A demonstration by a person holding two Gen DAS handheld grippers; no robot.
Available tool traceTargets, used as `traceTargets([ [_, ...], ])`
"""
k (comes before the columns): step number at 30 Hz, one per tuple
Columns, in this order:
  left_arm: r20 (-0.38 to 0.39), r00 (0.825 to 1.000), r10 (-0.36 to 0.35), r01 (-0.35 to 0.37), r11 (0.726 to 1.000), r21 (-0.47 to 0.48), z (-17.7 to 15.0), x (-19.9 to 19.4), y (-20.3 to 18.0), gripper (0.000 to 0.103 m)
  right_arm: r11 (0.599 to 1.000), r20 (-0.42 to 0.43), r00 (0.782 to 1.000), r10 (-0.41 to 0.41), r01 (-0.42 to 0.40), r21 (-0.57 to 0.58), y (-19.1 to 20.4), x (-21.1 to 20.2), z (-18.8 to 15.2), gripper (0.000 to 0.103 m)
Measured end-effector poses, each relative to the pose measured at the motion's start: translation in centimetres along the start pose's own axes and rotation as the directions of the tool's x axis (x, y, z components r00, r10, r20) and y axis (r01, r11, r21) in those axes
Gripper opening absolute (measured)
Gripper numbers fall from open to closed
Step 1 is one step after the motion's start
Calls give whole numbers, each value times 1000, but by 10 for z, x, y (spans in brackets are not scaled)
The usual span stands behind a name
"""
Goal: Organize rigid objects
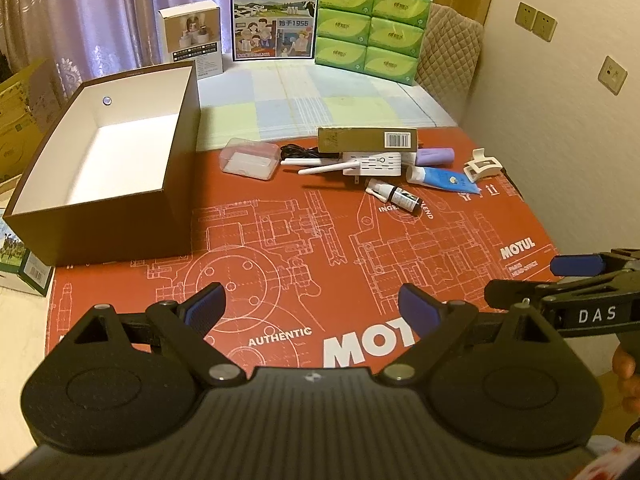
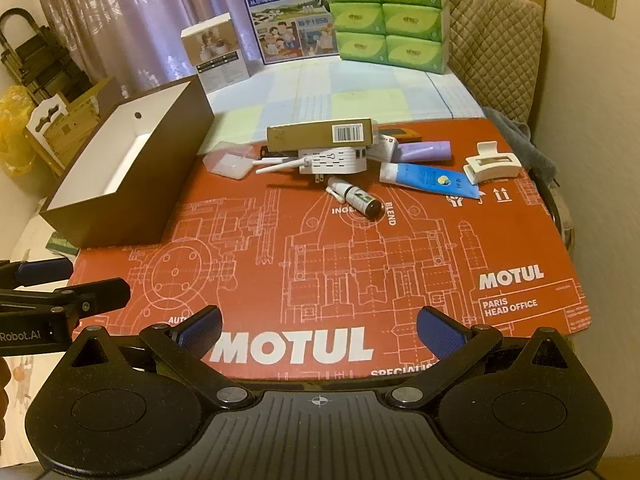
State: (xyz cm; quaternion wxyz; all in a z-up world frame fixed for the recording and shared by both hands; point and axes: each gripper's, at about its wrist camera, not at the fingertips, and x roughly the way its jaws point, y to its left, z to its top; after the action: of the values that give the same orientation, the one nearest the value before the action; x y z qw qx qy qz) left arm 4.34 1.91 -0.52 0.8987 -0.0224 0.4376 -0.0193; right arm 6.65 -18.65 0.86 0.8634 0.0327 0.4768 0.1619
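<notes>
Nearest the cameras, the left gripper (image 1: 310,306) and the right gripper (image 2: 320,330) both hang low over the near edge of a red printed mat (image 2: 420,264), side by side, each with its blue-padded fingers spread wide and nothing between them. Each shows at the edge of the other's view.

Farther in, on the left side of the mat, stands an open brown box (image 1: 120,216) with a white, empty inside.

To the right of it, the loose things lie in a cluster across the far part of the mat. Closest is a small dark bottle (image 2: 362,200) lying on its side. Behind it sits a white plug-in router (image 2: 334,160) with its antennas pointing left, and a flat tan carton (image 2: 320,134) rests on top of it. Left of these is a clear plastic case (image 1: 250,158). To the right lie a blue tube (image 2: 430,180), a purple tube (image 2: 426,150) and, outermost, a white hair clip (image 2: 490,166).

At the back stand a small white carton (image 1: 192,38), a milk carton (image 1: 274,10) and a pack of green tissues (image 1: 372,26), before a curtain (image 1: 100,8).
</notes>
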Motion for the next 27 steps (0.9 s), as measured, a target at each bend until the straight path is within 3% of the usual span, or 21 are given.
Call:
traceTargets([
  [22, -11, 999, -51, 51, 997, 63, 21, 41, 35, 91, 993, 101, 990, -102, 95, 64, 4, 17, 2, 101],
  [27, -12, 999, -35, 35, 999, 29, 30, 57, 37, 91, 994, 132, 985, -109, 108, 17, 0, 26, 16, 91],
])
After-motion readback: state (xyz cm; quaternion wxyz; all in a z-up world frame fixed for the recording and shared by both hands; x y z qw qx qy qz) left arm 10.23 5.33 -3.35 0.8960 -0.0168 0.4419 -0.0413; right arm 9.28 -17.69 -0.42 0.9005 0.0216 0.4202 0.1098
